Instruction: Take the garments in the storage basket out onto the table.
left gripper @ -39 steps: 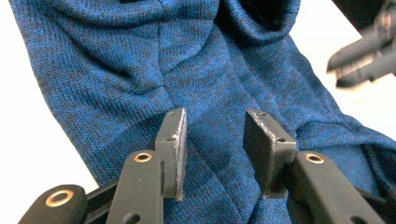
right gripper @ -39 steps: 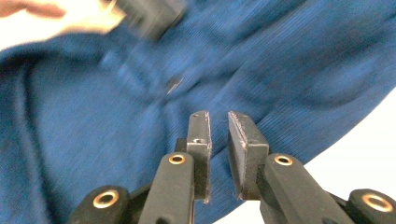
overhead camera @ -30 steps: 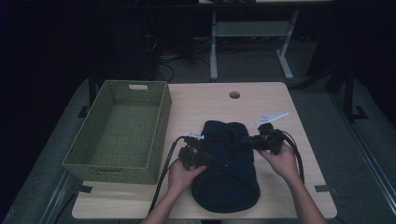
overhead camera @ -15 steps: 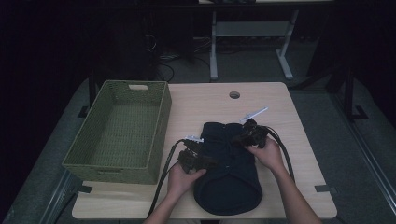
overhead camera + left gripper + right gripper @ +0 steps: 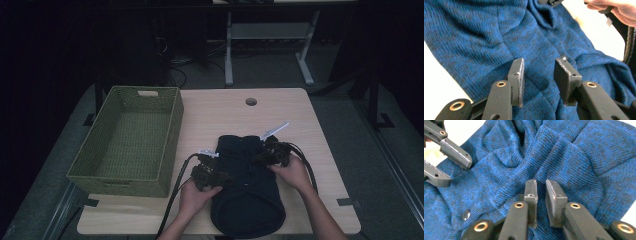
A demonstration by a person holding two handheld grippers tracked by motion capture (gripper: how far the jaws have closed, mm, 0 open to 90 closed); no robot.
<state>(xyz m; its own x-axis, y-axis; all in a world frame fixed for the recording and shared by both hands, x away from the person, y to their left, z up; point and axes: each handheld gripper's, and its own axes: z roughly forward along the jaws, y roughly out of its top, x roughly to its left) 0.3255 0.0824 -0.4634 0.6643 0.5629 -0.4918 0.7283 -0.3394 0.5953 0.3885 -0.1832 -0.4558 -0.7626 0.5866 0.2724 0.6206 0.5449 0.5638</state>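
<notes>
Garment: a dark blue knit sweater lies folded on the wooden table, just right of the green wicker basket, its lower end reaching the table edge nearest you.
Left gripper: your left gripper sits at the sweater's left edge, on the side facing the basket. In the left gripper view the jaws stand apart with knit visible through the gap; nothing is clamped, so I record it as released.
Right gripper: your right gripper rests on the sweater's upper right part, the side away from the basket. In the right gripper view the jaws are nearly together, a narrow gap left between them, poised over a raised fold of knit. I cannot tell whether the fabric is pinched.
Detail on garment: a small dark snap button shows on the knit in the right gripper view, between the two grippers.
Basket: stands at the table's left side, touching neither gripper.
Hands: both your hands stay close to the sweater, well right of the basket.
</notes>
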